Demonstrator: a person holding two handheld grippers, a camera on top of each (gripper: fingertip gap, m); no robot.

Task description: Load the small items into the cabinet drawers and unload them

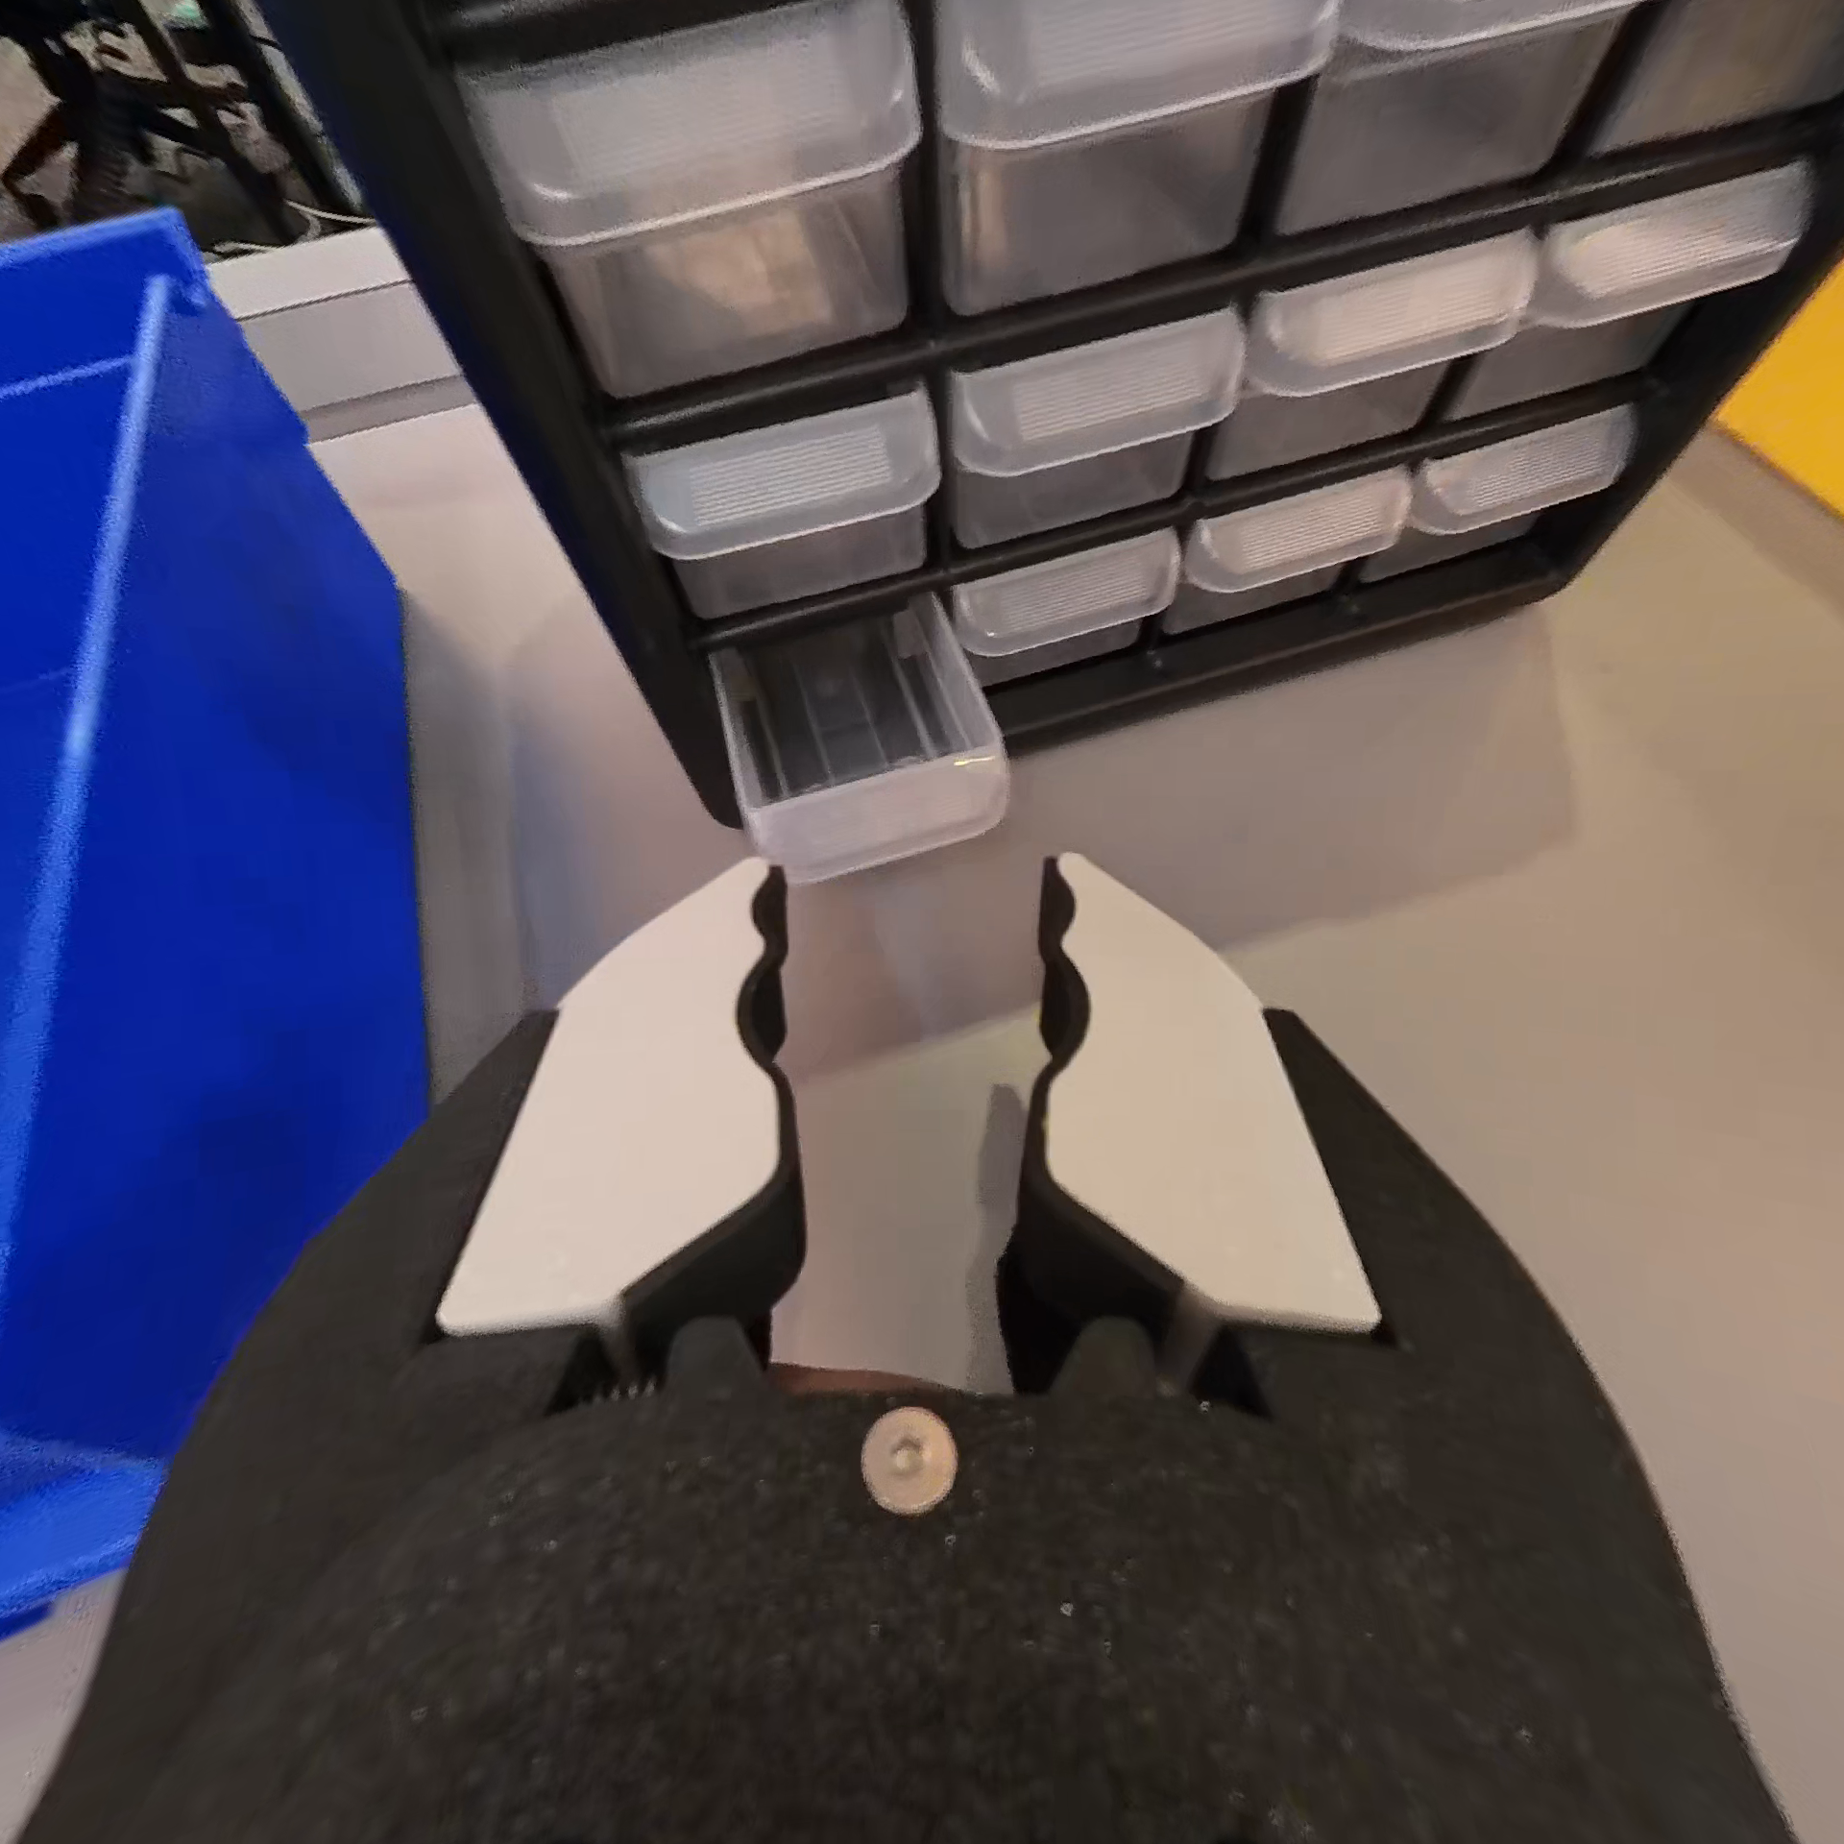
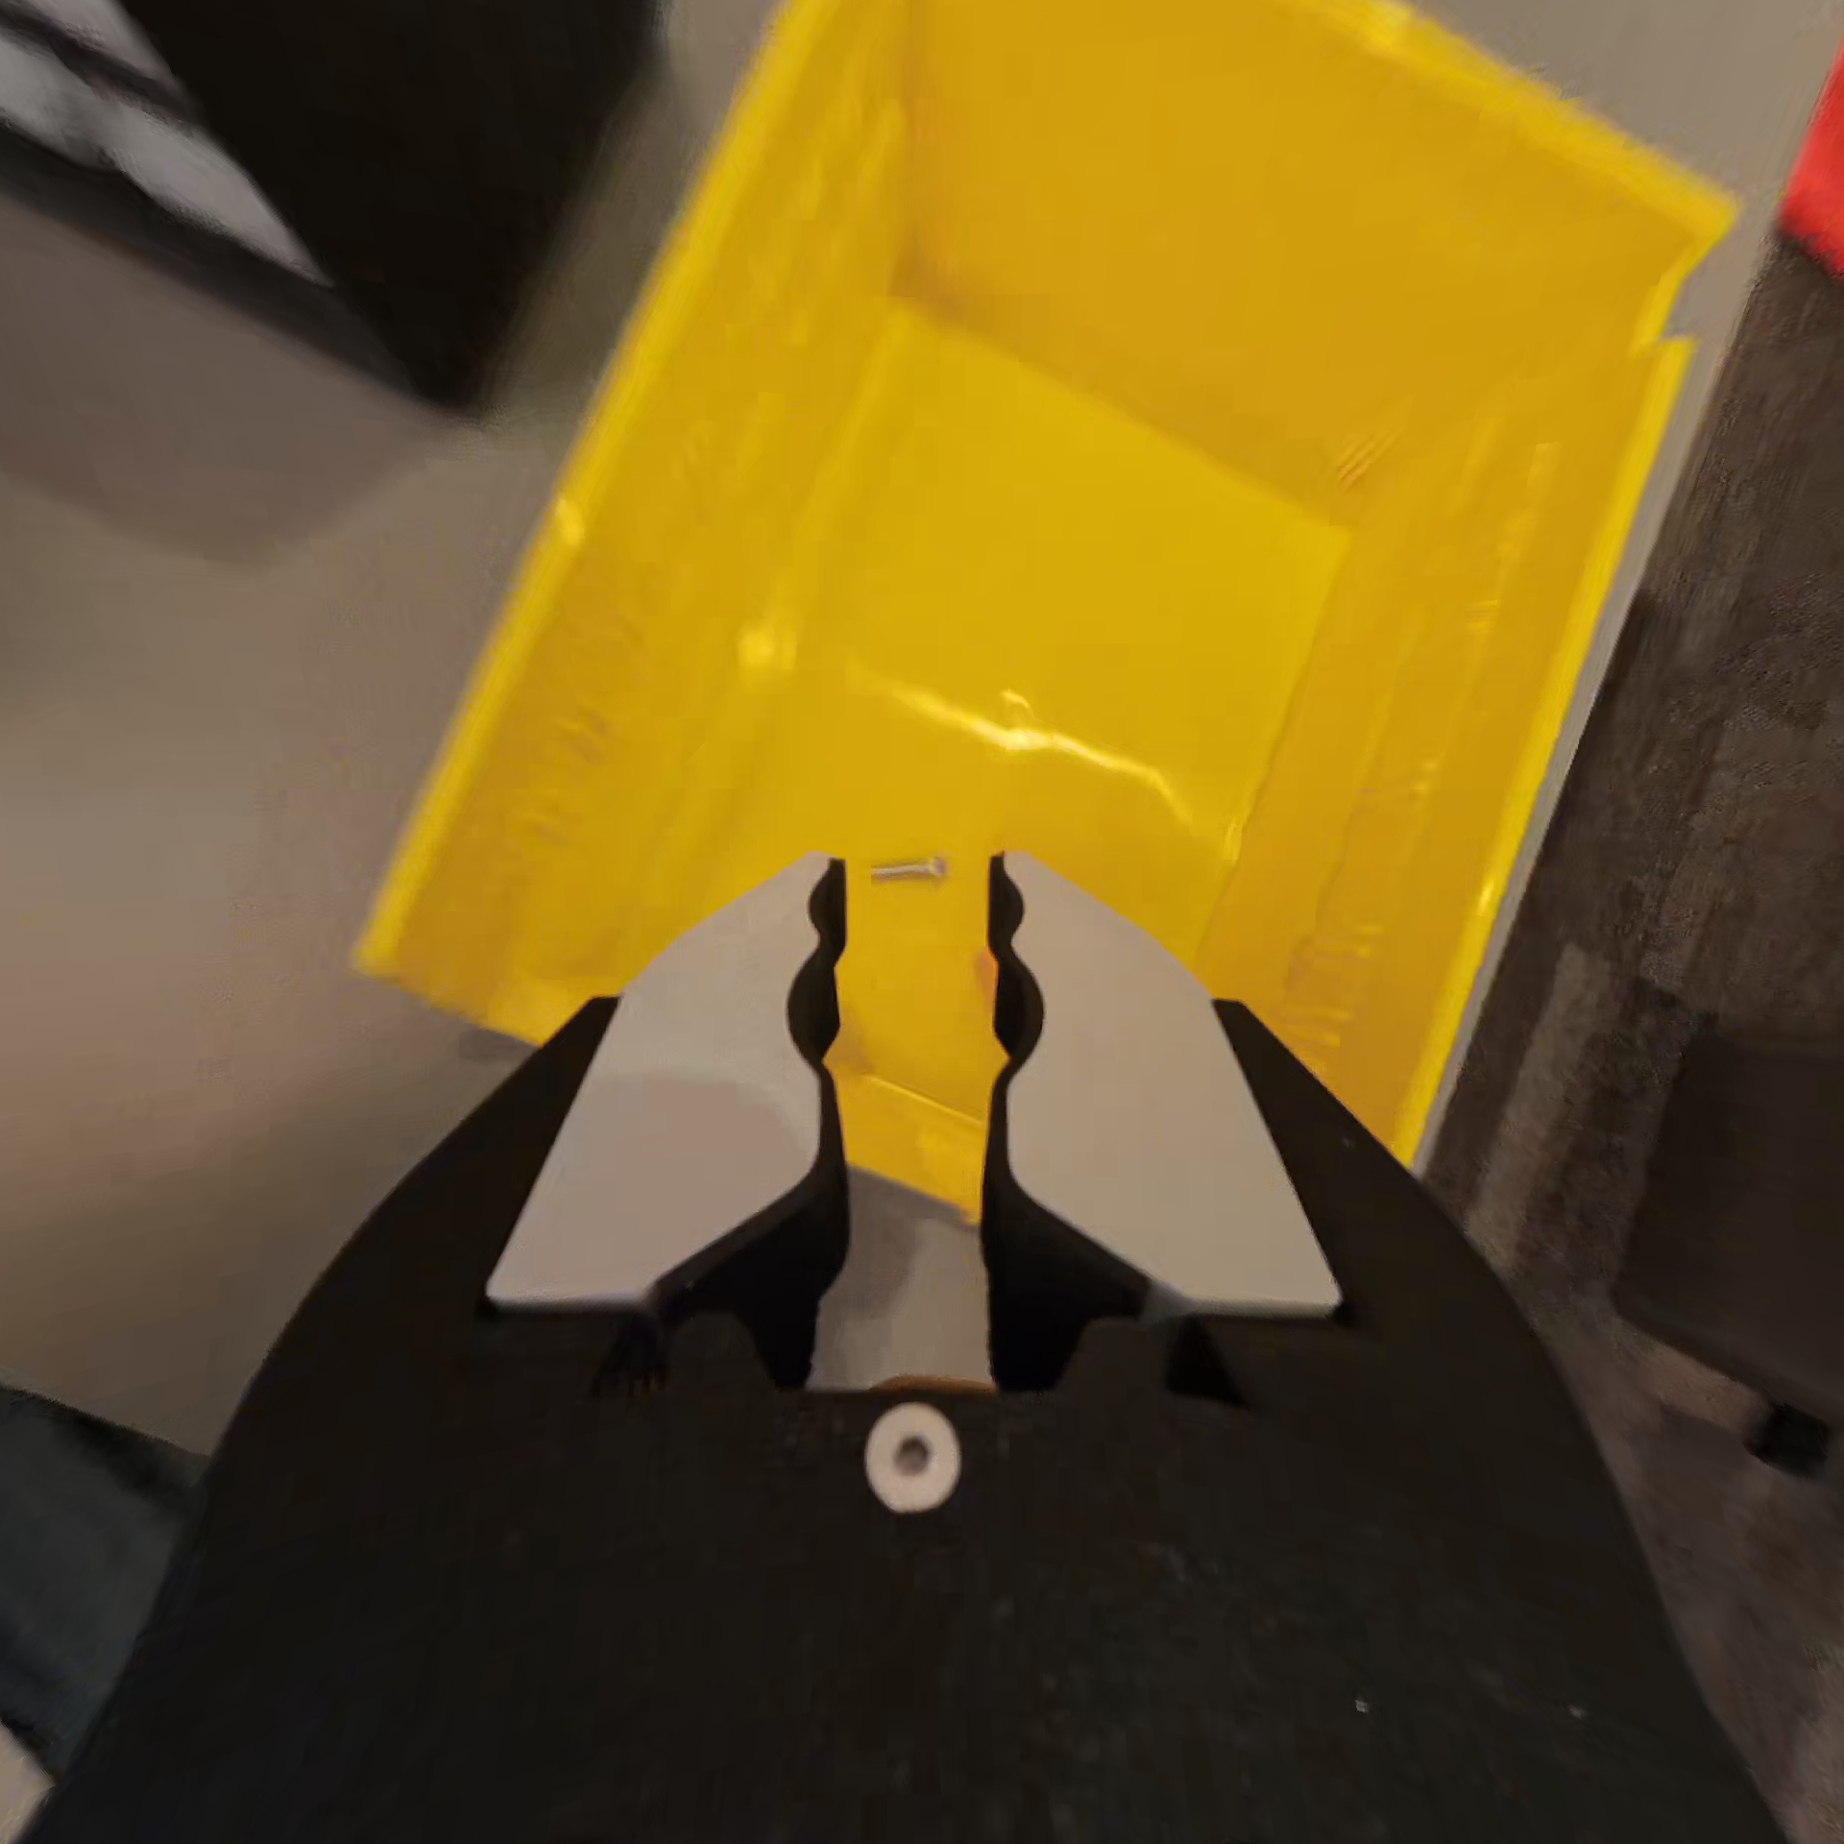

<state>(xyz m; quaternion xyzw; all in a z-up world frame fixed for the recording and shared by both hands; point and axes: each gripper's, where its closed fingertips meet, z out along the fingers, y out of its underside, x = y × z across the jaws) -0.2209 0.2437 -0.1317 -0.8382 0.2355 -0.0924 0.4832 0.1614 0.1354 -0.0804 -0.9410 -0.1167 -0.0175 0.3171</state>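
In the yellow bin (image 2: 1048,249), only the right view shows a screw (image 2: 906,870).

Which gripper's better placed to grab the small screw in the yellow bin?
Right. The right gripper is open over the yellow bin, the screw just beyond its fingertips. The left gripper faces the open drawer.

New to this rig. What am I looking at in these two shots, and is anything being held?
No robot: a person holds a two-finger tool in each hand, with a camera on each looking along its fingers. In the left wrist view, the left tool is open and empty, facing a black cabinet of clear plastic drawers on a grey table; the bottom-left clear drawer is pulled out. A blue plastic bin stands to the left. In the right wrist view, the right tool, also open and empty, points into a yellow plastic bin containing one small metal screw.
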